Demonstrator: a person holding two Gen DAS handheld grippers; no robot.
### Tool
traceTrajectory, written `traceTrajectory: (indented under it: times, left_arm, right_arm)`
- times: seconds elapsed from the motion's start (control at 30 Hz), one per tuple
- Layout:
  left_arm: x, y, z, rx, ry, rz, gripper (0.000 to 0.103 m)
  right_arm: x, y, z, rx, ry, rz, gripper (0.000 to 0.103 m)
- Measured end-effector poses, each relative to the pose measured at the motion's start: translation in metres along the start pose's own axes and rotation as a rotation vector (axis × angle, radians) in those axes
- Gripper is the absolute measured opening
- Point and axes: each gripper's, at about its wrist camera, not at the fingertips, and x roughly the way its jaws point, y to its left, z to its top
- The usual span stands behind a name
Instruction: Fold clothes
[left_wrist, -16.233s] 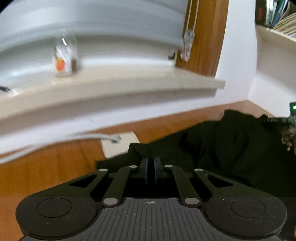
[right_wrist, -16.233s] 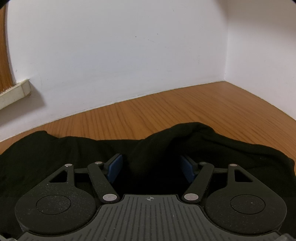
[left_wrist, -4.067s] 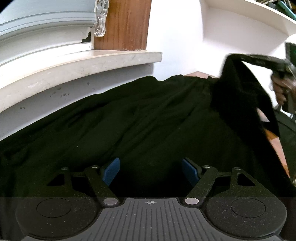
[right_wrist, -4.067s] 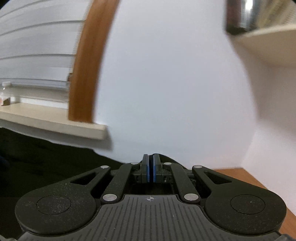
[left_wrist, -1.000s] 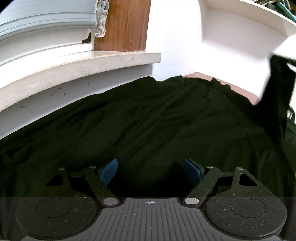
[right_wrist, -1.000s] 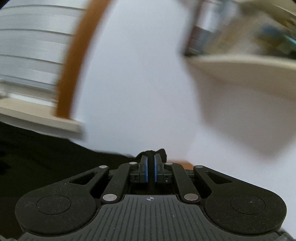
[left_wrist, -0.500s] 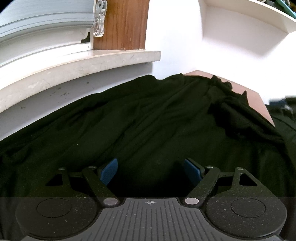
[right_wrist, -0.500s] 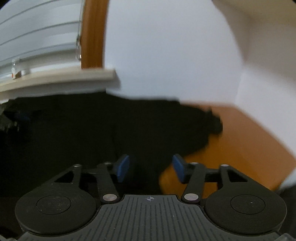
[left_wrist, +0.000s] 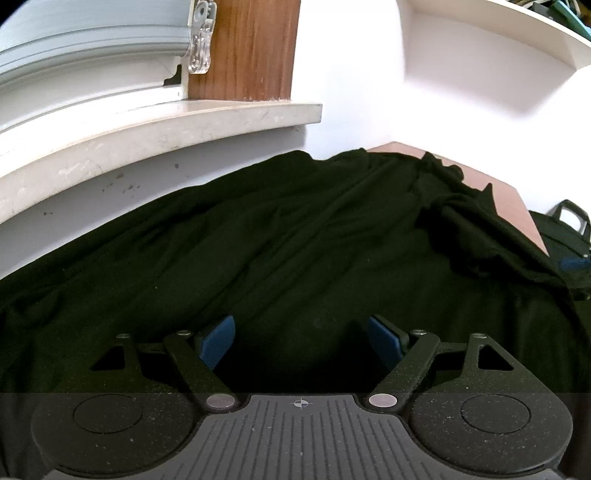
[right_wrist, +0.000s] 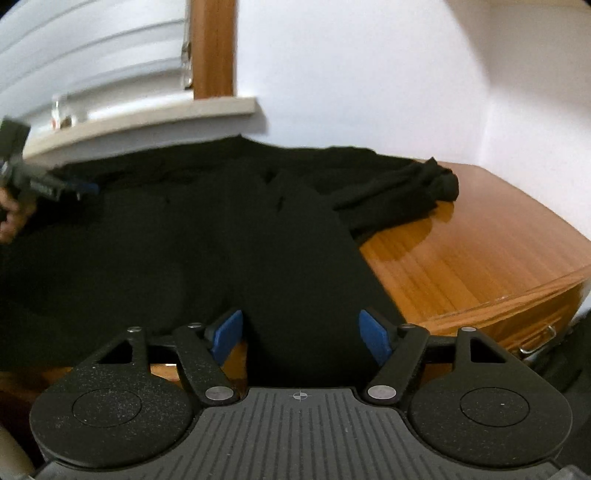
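Jaws apart over seemingly unfolded black garment

No readable text, labels or brand names anywhere here, honestly; the shelf stuff is way too blurry.

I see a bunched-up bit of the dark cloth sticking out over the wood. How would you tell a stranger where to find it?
Start at the wooden table under the white windowsill; a black garment covers most of it. Follow the cloth's far edge toward the bare wood on the right: the sleeve is the narrow, wrinkled strip ending in a rumpled knot, whereas the rest lies broad and flat.
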Motion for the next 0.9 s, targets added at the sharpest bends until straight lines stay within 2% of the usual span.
traceTrajectory:
  times: [0.17,0.2,0.23,0.27,0.3,0.33,0.5,0.63,0.7,0.8,0.9]
  left_arm:
    - [0.000,0.000,0.001,0.000,0.001,-0.001,0.082]
    - [0.000,0.000,0.001,0.000,0.001,0.000,0.082]
    - [0.000,-0.001,0.000,0.002,-0.001,0.001,0.082]
    - [-0.001,-0.002,0.000,0.004,-0.004,0.003,0.082]
    - [-0.002,-0.003,-0.001,0.005,-0.010,0.003,0.082]
    - [-0.004,-0.004,-0.001,0.005,-0.019,0.003,0.082]
    - [-0.012,-0.023,-0.004,0.021,-0.037,-0.046,0.082]
    - [-0.020,-0.042,-0.006,0.069,-0.059,-0.067,0.082]
    - [-0.022,-0.043,-0.005,0.071,-0.069,-0.069,0.082]
    - [-0.024,-0.039,-0.004,0.058,-0.082,-0.065,0.082]
    - [-0.027,-0.030,-0.002,0.022,-0.103,-0.058,0.082]
  right_arm:
    - [0.000,-0.002,-0.002,0.017,-0.001,0.010,0.069]
    - [0.001,-0.003,-0.002,0.030,0.000,0.011,0.063]
    - [0.001,-0.004,0.000,0.041,-0.001,0.004,0.049]
    - [0.001,-0.005,0.001,0.041,-0.003,-0.008,0.040]
    - [0.000,-0.006,0.001,0.045,-0.005,-0.017,0.023]
    - [-0.001,-0.008,0.002,0.052,-0.005,-0.023,0.014]
    - [-0.017,-0.023,0.009,0.023,-0.061,-0.176,0.010]
    - [-0.039,-0.037,0.044,0.009,-0.156,-0.253,0.009]
    - [-0.039,-0.030,0.072,-0.047,-0.207,-0.245,0.009]
    - [-0.026,-0.001,0.117,-0.128,-0.285,-0.178,0.009]
    - [-0.006,0.043,0.158,-0.177,-0.348,-0.014,0.011]
